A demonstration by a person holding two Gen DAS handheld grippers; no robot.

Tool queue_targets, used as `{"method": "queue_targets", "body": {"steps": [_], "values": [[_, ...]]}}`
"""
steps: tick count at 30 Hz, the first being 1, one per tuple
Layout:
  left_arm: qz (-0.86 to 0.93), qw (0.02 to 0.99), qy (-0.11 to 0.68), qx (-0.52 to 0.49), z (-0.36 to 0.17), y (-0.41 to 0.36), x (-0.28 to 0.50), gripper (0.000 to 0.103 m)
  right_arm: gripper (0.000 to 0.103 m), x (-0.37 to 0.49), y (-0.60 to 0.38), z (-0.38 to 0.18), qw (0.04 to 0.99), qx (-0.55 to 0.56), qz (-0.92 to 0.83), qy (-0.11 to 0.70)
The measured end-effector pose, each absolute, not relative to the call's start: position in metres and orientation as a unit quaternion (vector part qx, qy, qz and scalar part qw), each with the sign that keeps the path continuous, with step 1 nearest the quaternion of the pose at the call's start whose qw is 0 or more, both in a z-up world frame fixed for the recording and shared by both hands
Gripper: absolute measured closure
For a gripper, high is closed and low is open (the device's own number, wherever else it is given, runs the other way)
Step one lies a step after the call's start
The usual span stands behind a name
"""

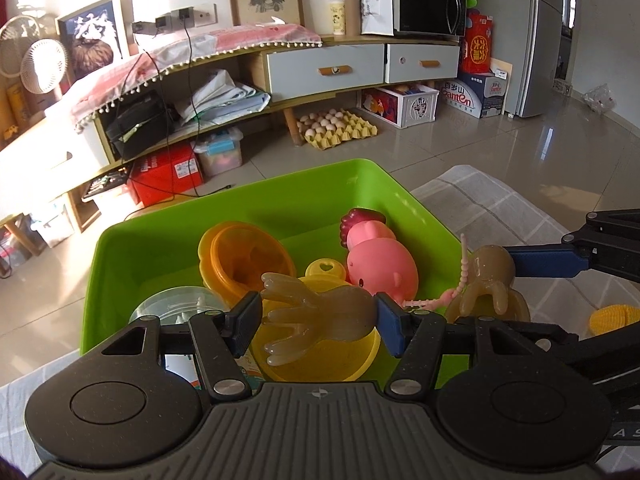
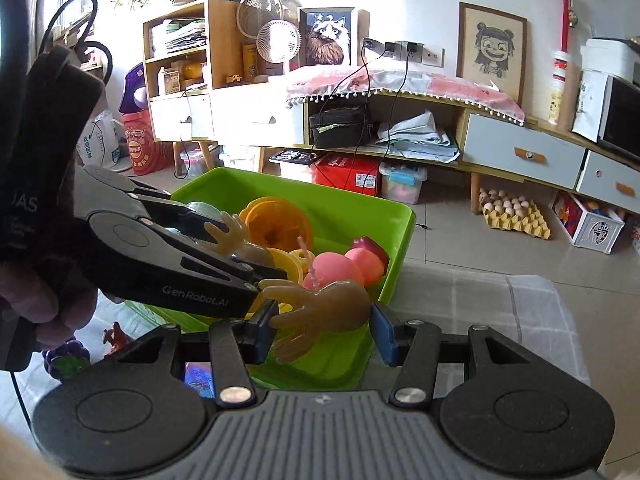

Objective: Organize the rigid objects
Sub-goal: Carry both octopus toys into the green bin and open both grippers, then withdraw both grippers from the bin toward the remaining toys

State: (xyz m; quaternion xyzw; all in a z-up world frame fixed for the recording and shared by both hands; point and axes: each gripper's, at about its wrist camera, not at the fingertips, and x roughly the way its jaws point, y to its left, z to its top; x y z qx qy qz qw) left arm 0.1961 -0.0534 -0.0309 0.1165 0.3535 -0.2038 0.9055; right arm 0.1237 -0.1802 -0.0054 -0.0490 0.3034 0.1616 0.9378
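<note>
Between my left fingers [image 1: 316, 320] I grasp a translucent tan rubbery toy hand [image 1: 316, 314], its wrist end against the right pad and its splayed digits reaching past the left pad, so the jaws stand fairly wide because the toy itself fills them. My right fingers [image 2: 324, 328] seem to clench a second tan rubbery toy hand [image 2: 320, 310] the same way, though from the right wrist view a sliver of gap shows beside one pad and I judge the grip mostly from the toy hanging there unsupported. I carry both over the near rim of the bright green plastic bin [image 1: 316, 196], which is where loose toys are being gathered, I judge. Just beyond my left fingers, low in the bin, lie a yellow plastic bowl-like lid [image 1: 320, 364], a clear domed plastic cup [image 1: 176, 300] to the left, an orange ribbed plastic cup on its side [image 1: 248, 260] and a pink rubber doll figure with a dark red top [image 1: 376, 264]. The bin sits on a grey checked cloth surface [image 1: 492, 212]; beyond it are tiled floor and a low cabinet.
</note>
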Motion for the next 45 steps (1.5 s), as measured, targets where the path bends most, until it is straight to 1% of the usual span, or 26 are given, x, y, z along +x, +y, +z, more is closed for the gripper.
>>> {"method": "queue_targets", "body": {"steps": [5,7,8,9,11,12,17,18,25,29,35,43,45], "values": [[-0.203,0.907,0.352,0.110,-0.032,-0.053,0.195,0.041,0.077,0.124,-0.178,-0.006,0.939,-0.055,0.160,0.301],[-0.198,0.910,0.349,0.100,-0.031,-0.051,0.195,0.035,0.074,0.125,-0.180,-0.005,0.939,-0.050,0.156,0.302],[-0.193,0.913,0.347,0.095,-0.030,-0.049,0.194,0.032,0.070,0.125,-0.181,-0.005,0.939,-0.046,0.155,0.303],[-0.192,0.914,0.345,0.092,-0.029,-0.048,0.193,0.031,0.064,0.125,-0.184,-0.004,0.939,-0.039,0.155,0.304],[-0.192,0.916,0.342,0.088,-0.025,-0.046,0.191,0.029,0.058,0.125,-0.190,-0.001,0.939,-0.024,0.158,0.306],[-0.192,0.916,0.342,0.088,-0.023,-0.045,0.188,0.026,0.057,0.124,-0.193,0.000,0.938,-0.016,0.159,0.306],[-0.185,0.919,0.338,0.085,-0.014,-0.041,0.175,0.022,0.054,0.119,-0.202,0.010,0.936,0.005,0.160,0.314],[-0.183,0.920,0.337,0.083,-0.013,-0.039,0.172,0.020,0.052,0.117,-0.201,0.012,0.935,0.003,0.160,0.316],[-0.165,0.926,0.330,0.082,0.001,-0.029,0.143,0.010,0.049,0.097,-0.203,0.023,0.932,-0.019,0.156,0.326],[-0.156,0.928,0.329,0.080,0.007,-0.021,0.130,0.005,0.043,0.086,-0.204,0.031,0.933,-0.017,0.160,0.323],[-0.139,0.930,0.333,0.077,0.012,-0.010,0.107,0.005,0.039,0.070,-0.201,0.037,0.929,-0.019,0.172,0.327],[-0.086,0.926,0.366,0.038,0.015,0.013,0.083,0.005,0.036,0.055,-0.192,0.038,0.922,-0.022,0.182,0.341],[-0.069,0.924,0.375,0.034,0.016,0.017,0.076,0.005,0.034,0.052,-0.190,0.039,0.921,-0.017,0.188,0.341]]}}
